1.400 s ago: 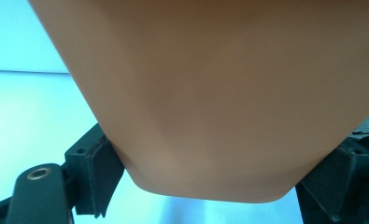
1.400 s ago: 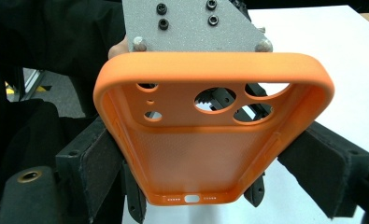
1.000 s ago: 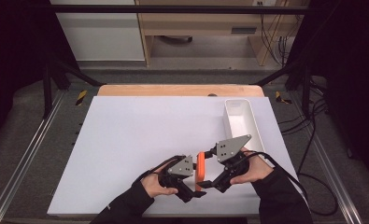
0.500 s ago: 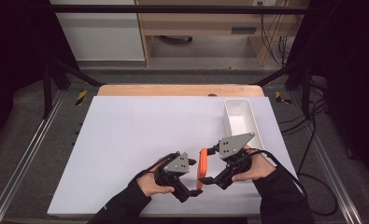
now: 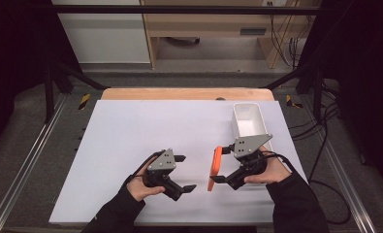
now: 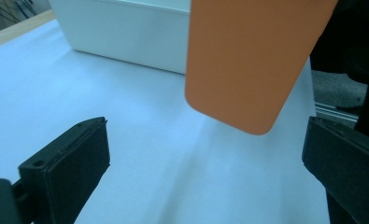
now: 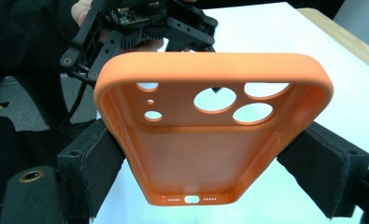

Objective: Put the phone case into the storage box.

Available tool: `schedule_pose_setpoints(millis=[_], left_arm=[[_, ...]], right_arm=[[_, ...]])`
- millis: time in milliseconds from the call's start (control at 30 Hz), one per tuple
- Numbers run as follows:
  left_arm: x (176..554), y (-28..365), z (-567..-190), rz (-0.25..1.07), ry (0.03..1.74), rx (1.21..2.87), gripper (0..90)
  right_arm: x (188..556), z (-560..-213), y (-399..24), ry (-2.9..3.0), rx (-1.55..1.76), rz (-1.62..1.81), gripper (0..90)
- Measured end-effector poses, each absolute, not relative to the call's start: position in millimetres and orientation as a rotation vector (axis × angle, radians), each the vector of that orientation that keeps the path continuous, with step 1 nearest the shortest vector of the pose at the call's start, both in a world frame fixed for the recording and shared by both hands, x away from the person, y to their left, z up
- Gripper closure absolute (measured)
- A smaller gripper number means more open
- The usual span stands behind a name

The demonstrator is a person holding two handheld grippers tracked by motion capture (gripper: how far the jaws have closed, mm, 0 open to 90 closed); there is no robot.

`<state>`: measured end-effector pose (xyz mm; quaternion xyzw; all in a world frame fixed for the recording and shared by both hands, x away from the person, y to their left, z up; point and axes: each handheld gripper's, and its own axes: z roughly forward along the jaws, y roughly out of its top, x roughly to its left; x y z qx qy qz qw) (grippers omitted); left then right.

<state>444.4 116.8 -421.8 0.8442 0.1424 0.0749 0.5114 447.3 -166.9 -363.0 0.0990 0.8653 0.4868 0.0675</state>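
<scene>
An orange phone case (image 5: 214, 167) stands on edge just above the white table sheet, with my right gripper (image 5: 220, 166) shut on it. In the right gripper view the case (image 7: 205, 149) shows its hollow inside and camera holes, and the pads (image 7: 98, 158) press on its two long sides. My left gripper (image 5: 188, 173) sits a short way left of the case, open, its jaws having just been opening, with nothing between them. In the left gripper view the case's smooth back (image 6: 252, 60) hangs ahead of the left gripper (image 6: 210, 177), beyond its tips.
A white rectangular tray (image 5: 249, 127) lies at the right of the sheet, just behind the right gripper, and its wall (image 6: 126, 32) shows in the left gripper view. The left gripper (image 7: 140, 28) faces the case. A wooden table edge (image 5: 179, 93) runs along the back.
My left gripper has drawn back to the left, away from the case, and its jaws have spread wider. The right gripper has kept its hold on the case in the same place.
</scene>
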Motion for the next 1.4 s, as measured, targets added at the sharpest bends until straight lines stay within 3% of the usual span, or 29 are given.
schedule_pose_setpoints(millis=[733,1400], left_arm=[[458,181,-429,0.332,0.606,1.936,0.0],[456,226,-432,0.427,0.707,1.907,0.0]], right_arm=[[449,-349,-180,2.468,0.451,1.465,16.0],[457,-329,-190,2.326,0.609,1.480,16.1]])
